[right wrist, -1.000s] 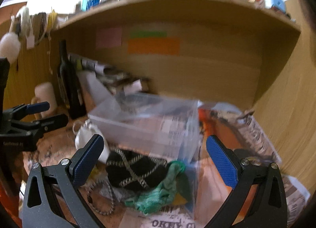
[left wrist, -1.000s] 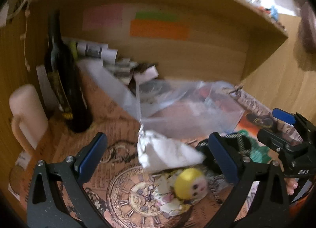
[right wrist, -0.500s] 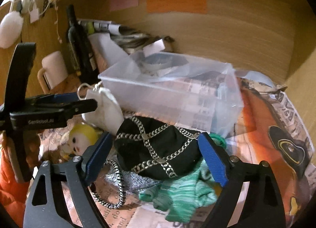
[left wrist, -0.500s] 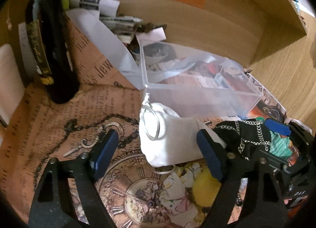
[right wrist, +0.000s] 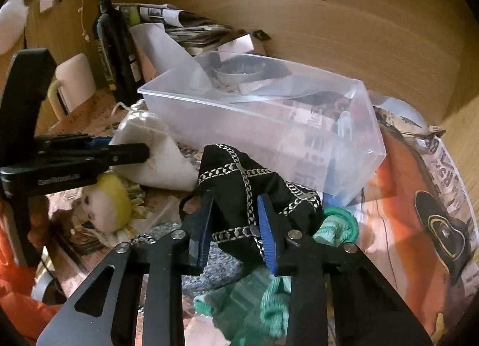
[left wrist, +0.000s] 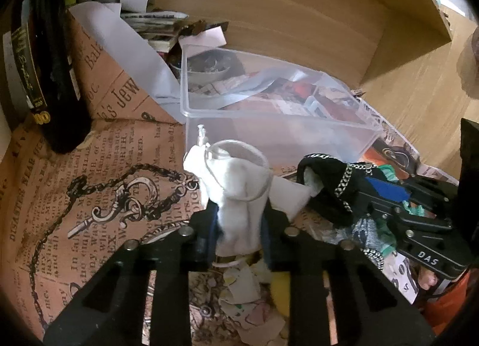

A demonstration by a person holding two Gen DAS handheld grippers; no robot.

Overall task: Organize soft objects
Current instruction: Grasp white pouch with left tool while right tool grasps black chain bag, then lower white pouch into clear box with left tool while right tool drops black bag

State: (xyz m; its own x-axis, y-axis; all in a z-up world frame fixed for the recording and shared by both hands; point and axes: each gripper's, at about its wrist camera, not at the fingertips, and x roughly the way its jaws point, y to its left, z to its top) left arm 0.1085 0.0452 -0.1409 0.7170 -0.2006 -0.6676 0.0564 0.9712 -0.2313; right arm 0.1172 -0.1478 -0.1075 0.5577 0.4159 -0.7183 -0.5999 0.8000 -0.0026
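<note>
Down on the tabletop (left wrist: pixel 98 184), which was covered in brown vintage-newsprint paper printed with a pocket-watch chain, the left gripper (left wrist: pixel 239 226) had its blue-padded fingers pressed together on a white drawstring fabric pouch (left wrist: pixel 239 187), pinching the cloth low down while its cord loop stood up above. From the right wrist view the same pouch (right wrist: pixel 161 160) lay just in front of a clear plastic storage bin (right wrist: pixel 269 124), with the left gripper (right wrist: pixel 131 151) reaching in from the side. The right gripper (right wrist: pixel 235 226) was pinching a black fabric pouch trimmed with silver chain (right wrist: pixel 245 190), a fold of it caught between the two blue pads. That black pouch (left wrist: pixel 332 184) sat just beside the white one, near the front wall of the bin (left wrist: pixel 269 130). Under and beside it lay a crumpled green knitted cloth (right wrist: pixel 335 226). A small doll with a yellow hood (right wrist: pixel 104 199) rested on the tabletop near the white pouch. A dark glass wine bottle (right wrist: pixel 112 43) stood upright toward the back, well apart from the bin, beside a cream mug (right wrist: pixel 74 82).
</note>
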